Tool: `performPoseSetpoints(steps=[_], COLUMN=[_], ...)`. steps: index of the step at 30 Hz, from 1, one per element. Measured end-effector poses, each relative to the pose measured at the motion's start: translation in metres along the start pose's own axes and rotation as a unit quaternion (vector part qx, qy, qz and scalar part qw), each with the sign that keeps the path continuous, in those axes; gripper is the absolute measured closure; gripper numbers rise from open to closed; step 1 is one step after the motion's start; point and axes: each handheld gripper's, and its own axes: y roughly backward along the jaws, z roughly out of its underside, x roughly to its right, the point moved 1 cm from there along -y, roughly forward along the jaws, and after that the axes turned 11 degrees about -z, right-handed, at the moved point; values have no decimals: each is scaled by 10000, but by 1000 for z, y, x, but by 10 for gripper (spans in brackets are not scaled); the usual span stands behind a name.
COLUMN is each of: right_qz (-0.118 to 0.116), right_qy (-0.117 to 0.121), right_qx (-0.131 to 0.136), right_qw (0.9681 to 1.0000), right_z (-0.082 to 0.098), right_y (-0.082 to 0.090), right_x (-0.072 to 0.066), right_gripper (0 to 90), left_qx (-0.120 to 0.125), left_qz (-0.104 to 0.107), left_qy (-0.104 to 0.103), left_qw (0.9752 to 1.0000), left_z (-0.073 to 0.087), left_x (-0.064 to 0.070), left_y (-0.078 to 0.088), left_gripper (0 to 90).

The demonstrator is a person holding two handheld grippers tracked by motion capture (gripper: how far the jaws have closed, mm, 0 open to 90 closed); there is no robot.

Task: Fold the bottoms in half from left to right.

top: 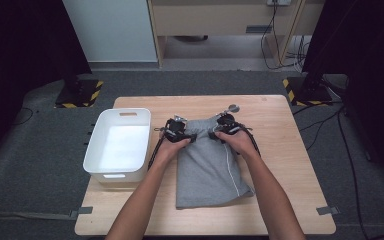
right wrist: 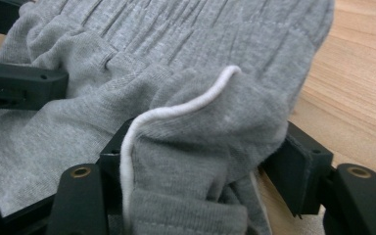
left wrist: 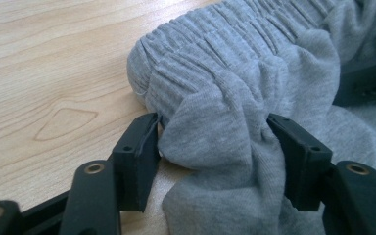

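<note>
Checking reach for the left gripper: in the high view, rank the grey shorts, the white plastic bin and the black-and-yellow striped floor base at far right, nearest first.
1. Grey shorts: between the left gripper jaws, table centre.
2. White plastic bin: just to its left.
3. Black-and-yellow striped floor base: off the table, far right.

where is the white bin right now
In the high view the white bin sits on the left part of the wooden table, just left of the left gripper and the grey shorts.

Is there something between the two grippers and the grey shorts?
No. The left gripper and right gripper each have bunched cloth of the shorts directly between their fingers, near the waistband.
</note>
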Motion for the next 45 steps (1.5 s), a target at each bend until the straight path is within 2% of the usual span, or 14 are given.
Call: performPoseSetpoints(steps=[4, 9, 15, 22, 25, 27, 31, 37, 45], right_qz=[-102, -92, -160, -188, -169, -156, -95, -33, 114], right_qy=[20, 32, 45, 90, 102, 120, 181, 271, 517], right_qx=[18, -31, -80, -57, -62, -58, 10, 278, 563], right_qw=[9999, 9999, 9998, 9998, 9998, 9998, 9998, 9992, 9970], right_z=[0, 0, 0, 2, 2, 2, 2, 3, -2], right_y=[1, 2, 1, 1, 1, 2, 5, 17, 45], right_x=[0, -2, -5, -7, -9, -9, -12, -16, -28], right_gripper=[474, 586, 690, 753, 767, 775, 784, 787, 786], left_qx=[17, -62, -140, -166, -186, -194, -216, -29, 408], left_qz=[54, 151, 72, 7, -89, -88, -107, -156, -221], left_qy=[-7, -75, -213, -216, -314, -235, -249, -275, -371], left_qw=[10000, 9998, 9996, 9996, 9993, 9995, 9994, 9995, 9982], left_z=[0, 0, 0, 0, 0, 0, 0, -5, -17], left_x=[2, 3, 6, 8, 11, 11, 12, 16, 23], left_y=[-1, 2, 3, 4, 5, 5, 7, 14, 39], left_gripper=[453, 574, 668, 734, 755, 765, 787, 796, 798])
